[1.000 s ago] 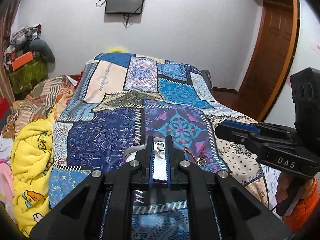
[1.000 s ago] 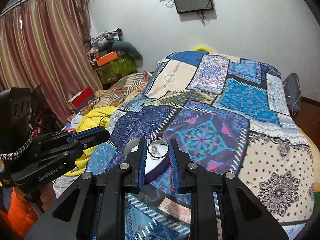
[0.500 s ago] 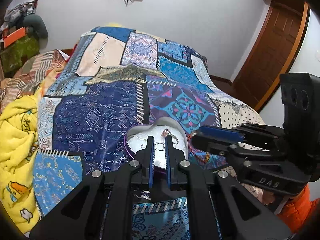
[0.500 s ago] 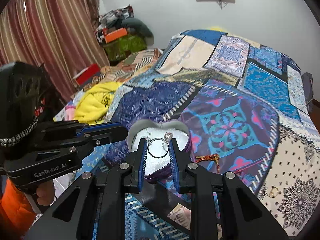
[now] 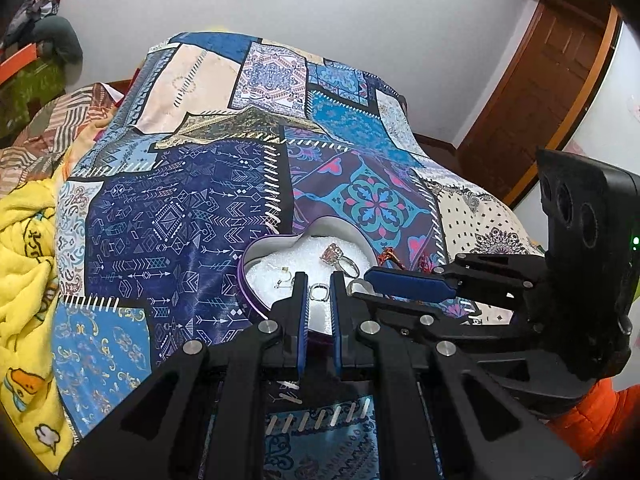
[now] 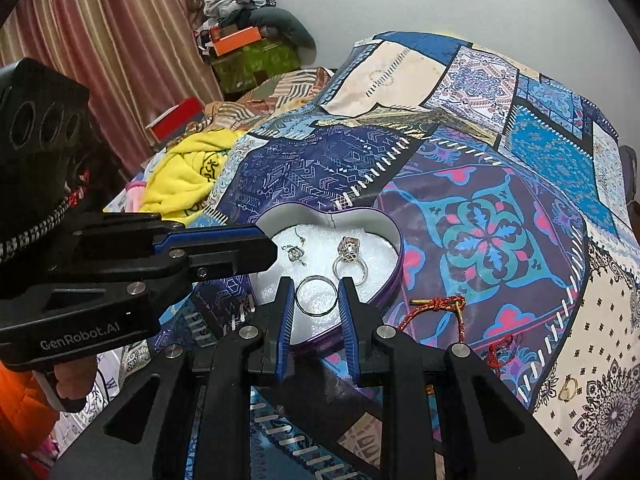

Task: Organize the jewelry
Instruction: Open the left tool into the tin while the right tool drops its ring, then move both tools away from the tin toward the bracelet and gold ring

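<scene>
Right claw (image 6: 316,300) pinches a plain silver band (image 6: 316,301) between its blue ribbed pads, holding it just above the near lobe of the heart-shaped tin (image 6: 394,236). Left claw (image 5: 318,292) grips a smaller ring (image 5: 319,292) the same way, fingers drawn close on it, over the same tin (image 5: 244,268) from its own side. As I judge it, the step in hand is dropping both rings into the tin. To do it well, lower each claw until the ring nearly touches the lining, then ease the fingers apart slowly, one claw at a time (the two tools crowd each other over a small opening). A thin hard hoop will roll or bounce if let go from height; the white lining looks soft and grainy, which should damp that.

Already in the tin lie a silver ring with a large pinkish stone (image 6: 349,256) and a small pair of earrings (image 6: 295,252), so aim for bare lining. The tin's wall is smooth metal with a purple outside.

Beyond it, on the patchwork bedspread (image 6: 480,240), a red-and-gold braided cord (image 6: 434,308) lies just beside the tin, and a small gold ring (image 6: 568,389) sits well apart to the right; both look yet to be gathered. A yellow fleece blanket (image 6: 188,176) is bunched at the bed's far side.
</scene>
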